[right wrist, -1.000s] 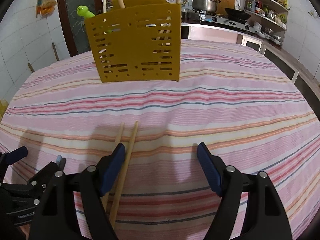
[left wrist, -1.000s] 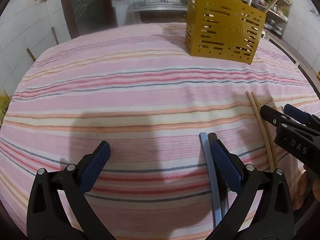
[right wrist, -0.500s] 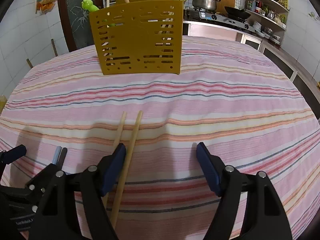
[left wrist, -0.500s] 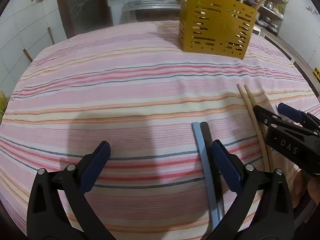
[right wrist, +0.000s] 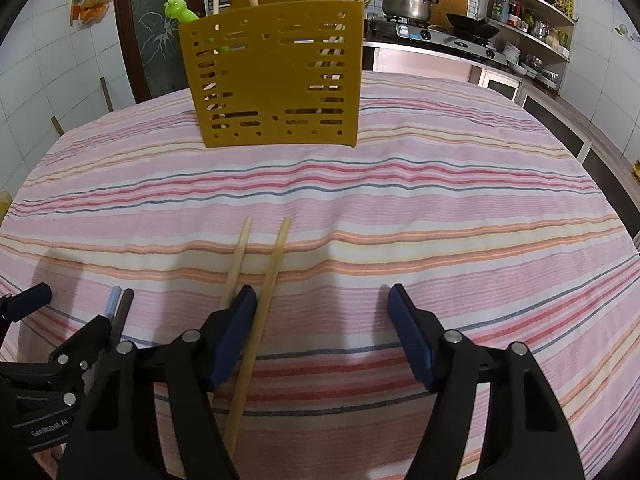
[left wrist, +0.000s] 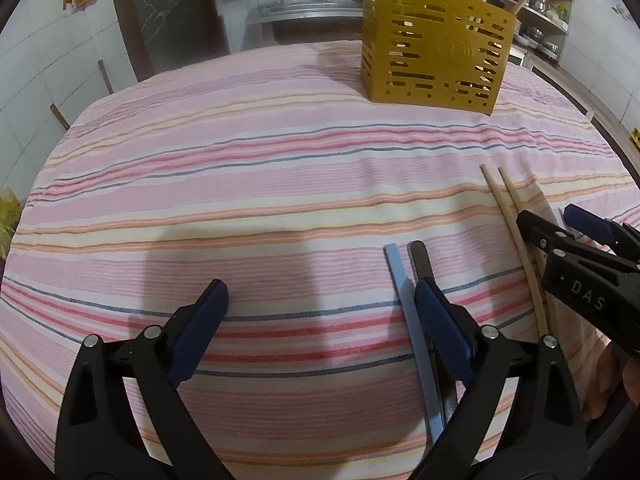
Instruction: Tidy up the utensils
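A yellow perforated utensil holder (left wrist: 434, 66) (right wrist: 276, 76) stands at the far side of the striped table and holds several utensils. A blue chopstick (left wrist: 412, 316) and a dark chopstick (left wrist: 422, 268) lie side by side under the right finger of my left gripper (left wrist: 320, 312), which is open and empty. Two wooden chopsticks (right wrist: 260, 276) (left wrist: 512, 216) lie under the left finger of my right gripper (right wrist: 322, 312), also open and empty. The right gripper shows at the right of the left wrist view (left wrist: 580, 248).
The pink striped tablecloth (left wrist: 240, 200) covers the whole table. A stove with a pot (right wrist: 406, 2) and a pan, shelves with dishes and a dark door stand behind the table.
Both grippers have drawn back a little toward me and tilted up; more of the chopsticks shows in front of the fingers. Both stay open.
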Demonstrator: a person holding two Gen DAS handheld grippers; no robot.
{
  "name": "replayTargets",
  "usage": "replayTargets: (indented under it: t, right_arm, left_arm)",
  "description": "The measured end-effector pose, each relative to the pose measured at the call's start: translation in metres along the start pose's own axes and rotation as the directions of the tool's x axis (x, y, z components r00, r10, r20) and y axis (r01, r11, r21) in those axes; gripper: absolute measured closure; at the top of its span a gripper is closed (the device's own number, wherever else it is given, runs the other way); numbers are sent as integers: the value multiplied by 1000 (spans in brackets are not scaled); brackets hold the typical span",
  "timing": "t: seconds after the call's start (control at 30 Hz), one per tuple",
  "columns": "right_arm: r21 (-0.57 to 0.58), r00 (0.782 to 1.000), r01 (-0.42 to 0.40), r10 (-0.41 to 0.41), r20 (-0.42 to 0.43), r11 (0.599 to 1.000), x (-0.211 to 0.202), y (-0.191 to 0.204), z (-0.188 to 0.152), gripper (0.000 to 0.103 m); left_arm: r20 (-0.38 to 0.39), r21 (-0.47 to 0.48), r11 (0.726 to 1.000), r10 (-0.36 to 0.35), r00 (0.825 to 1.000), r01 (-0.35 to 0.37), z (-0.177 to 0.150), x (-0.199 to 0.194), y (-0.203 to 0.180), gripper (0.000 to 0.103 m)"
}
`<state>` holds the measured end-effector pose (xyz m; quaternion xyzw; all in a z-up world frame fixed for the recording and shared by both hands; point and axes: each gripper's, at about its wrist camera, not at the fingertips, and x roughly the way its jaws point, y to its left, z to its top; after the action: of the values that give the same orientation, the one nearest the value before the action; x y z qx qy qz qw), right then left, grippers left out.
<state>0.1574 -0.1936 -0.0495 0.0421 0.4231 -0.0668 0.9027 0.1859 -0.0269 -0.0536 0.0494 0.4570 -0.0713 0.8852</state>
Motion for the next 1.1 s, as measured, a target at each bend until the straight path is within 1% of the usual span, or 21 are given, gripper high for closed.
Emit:
replayTargets:
  t: [0.07,0.13,0.17,0.23,0.27,0.33,0.4,0.47,0.53,0.6,0.67,0.83,0.9,1.0,1.1]
  right_arm:
    - [-15,1000,3,-3,-5,1000,2,4,1,43]
    - [-25,1000,-1,1,-4,1000,3,8,3,55]
    - [-30,1000,-4,3,-4,1000,5,10,4,58]
    - [-36,1000,-13,13,-3,999,6,13,7,70]
    - [-37,1000,-18,18,-4,999,7,14,8,71]
    - [-39,999,-31,31,-6,999,7,16,10,81]
    - [-30,999,-43,43,-8,999,9,16,12,85]
    - [-15,999,-50,50,-14,999,12,15,16,87]
    - [-6,999,-51,51,-15,999,13,14,18,90]
    - [-8,999,-49,49,-12,999,12,14,18,92]
    - [-10,999,-51,51,-6,999,11,14,17,93]
    - [-10,998,-60,60,-2,998,7,10,15,94]
    - [-9,998,-61,61,0,998,7,9,15,94]
    - [-10,998,-60,60,3,998,6,8,15,94]
    - [-13,998,-57,57,9,998,5,7,14,94]
  left_arm:
    - [-5,8,1000,1,1000,-1,-1,1,-3,18]
    - [-3,12,1000,2,1000,-2,-2,1,-6,22]
    - [-4,10,1000,-3,1000,3,-1,0,-6,25]
    - [-5,6,1000,-12,1000,12,-1,-1,-8,29]
    - [-4,5,1000,-13,1000,13,-2,-1,-9,33]
    - [-6,4,1000,-21,1000,21,-1,-2,-12,39]
    - [-11,0,999,-34,999,34,0,-3,-13,44]
    - [-18,-10,999,-40,999,40,3,-2,-15,45]
    - [-20,-13,999,-35,999,35,4,-2,-18,49]
    - [-21,-5,999,-36,999,36,4,-3,-23,61]
    - [-21,11,999,-36,999,36,4,-4,-29,68]
    - [-28,26,999,-39,999,40,6,-3,-32,76]
    - [-34,19,999,-44,998,45,7,-3,-30,85]
    - [-38,5,998,-61,997,61,9,-3,-26,91]
    - [-37,-5,997,-75,997,74,10,-1,-23,93]
